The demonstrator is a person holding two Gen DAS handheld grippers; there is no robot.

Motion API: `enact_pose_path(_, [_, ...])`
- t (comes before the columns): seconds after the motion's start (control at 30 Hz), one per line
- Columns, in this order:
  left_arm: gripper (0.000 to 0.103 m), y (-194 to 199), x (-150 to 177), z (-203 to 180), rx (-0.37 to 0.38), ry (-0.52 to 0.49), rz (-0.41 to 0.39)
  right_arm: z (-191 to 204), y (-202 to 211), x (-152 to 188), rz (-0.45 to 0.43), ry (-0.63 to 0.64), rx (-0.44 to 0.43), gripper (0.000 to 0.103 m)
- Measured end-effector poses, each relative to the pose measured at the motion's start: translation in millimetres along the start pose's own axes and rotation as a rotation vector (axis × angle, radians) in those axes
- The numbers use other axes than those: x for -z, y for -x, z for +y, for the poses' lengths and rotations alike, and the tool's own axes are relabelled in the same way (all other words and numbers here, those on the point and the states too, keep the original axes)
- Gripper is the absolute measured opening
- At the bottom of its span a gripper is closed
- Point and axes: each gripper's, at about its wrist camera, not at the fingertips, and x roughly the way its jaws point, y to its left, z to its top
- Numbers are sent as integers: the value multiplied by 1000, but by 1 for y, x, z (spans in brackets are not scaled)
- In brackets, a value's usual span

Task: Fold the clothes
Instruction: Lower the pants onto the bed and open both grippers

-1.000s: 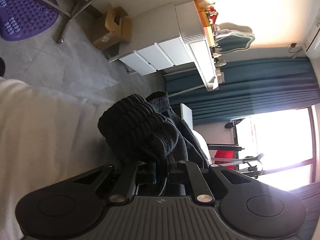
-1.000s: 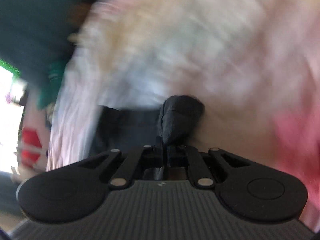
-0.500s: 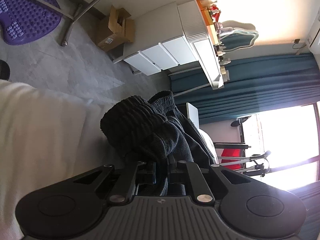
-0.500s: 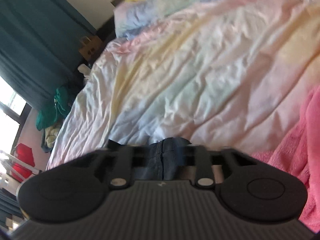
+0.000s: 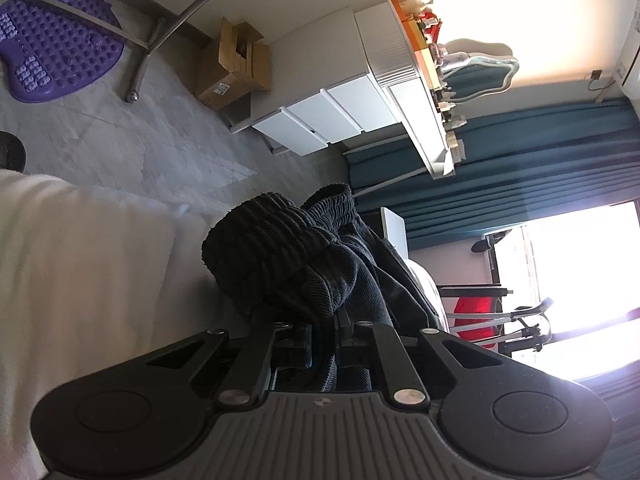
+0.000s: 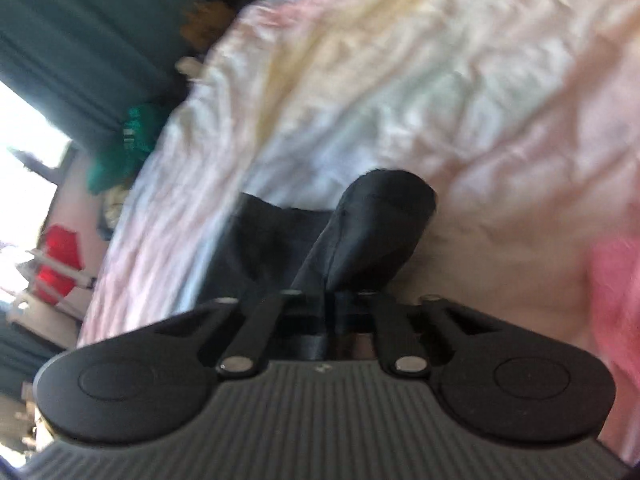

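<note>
A dark ribbed garment (image 5: 280, 248) bunches up in front of my left gripper (image 5: 324, 328), which is shut on a fold of it beside a cream-white cover (image 5: 80, 260). In the right wrist view the same kind of dark fabric (image 6: 380, 220) rises in a rounded hump over the pastel bed sheet (image 6: 400, 80). My right gripper (image 6: 328, 300) is shut on a thin fold of that fabric, with more of it trailing down to the left. This view is blurred by motion.
A white dresser (image 5: 340, 112), a cardboard box (image 5: 236, 68) and a purple mat (image 5: 52, 52) stand on the grey floor beyond the bed edge. Teal curtains (image 5: 520, 160) frame a bright window. A pink blanket (image 6: 616, 300) lies at the right; a green cloth (image 6: 128, 140) lies far left.
The right gripper's jaws stood apart half a second ago and are now pinched on the dark fabric, which has lifted higher. The right view has rolled and blurred. The left gripper holds still.
</note>
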Motion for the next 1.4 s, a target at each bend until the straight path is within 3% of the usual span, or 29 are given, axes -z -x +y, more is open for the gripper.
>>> enact_pose_path(0.07, [10,1,0,1,-7,7,1,2,7,-3,-31,8,-43,7])
enact_pose_path(0.17, [10,-2,-4,7,-54,25,12,-5,13,-6,-48,5,-7,6])
enact_pose_path(0.27, [10,-7,-7,11,-79,30,31,-24,-9,-5,63,-63,100,7])
enact_pose_path(0.33, [11,-6,-7,12,-72,23,44,-29,-16,-4,92,-76,120,7])
enact_pose_path(0.5, [24,2,-7,-12,-121,-191,111,-11,1,-3,28,-3,89,11])
enact_pose_path(0.53, [28,4,-6,-18,-129,-234,129,-5,4,-2,16,29,83,15])
enact_pose_path(0.57, [39,7,-4,-25,-139,-283,141,1,7,0,4,71,81,19])
enact_pose_path(0.63, [58,15,4,-42,-170,-403,139,11,13,2,-21,129,76,47])
enact_pose_path(0.67, [73,21,8,-51,-189,-470,129,15,16,3,-34,155,72,54])
enact_pose_path(0.7, [81,28,14,-61,-216,-551,94,20,22,5,-60,174,67,65])
enact_pose_path(0.73, [81,36,21,-71,-241,-631,54,25,30,7,-96,192,64,73])
enact_pose_path(0.83, [85,54,43,-95,-275,-798,-35,41,53,15,-205,275,53,83])
enact_pose_path(1.0, [87,56,110,-138,-175,-1001,-77,71,77,39,-282,463,-29,82])
enact_pose_path(1.1, [87,36,168,-167,-97,-1117,-54,85,86,58,-252,570,-128,82])
enact_pose_path(1.17, [87,14,212,-186,-50,-1215,-22,94,85,71,-202,636,-178,82])
enact_pose_path(1.3, [87,-41,293,-215,49,-1388,27,106,78,94,-155,733,-180,81])
enact_pose_path(1.4, [87,-91,345,-233,32,-1502,18,109,70,104,-130,761,-185,81])
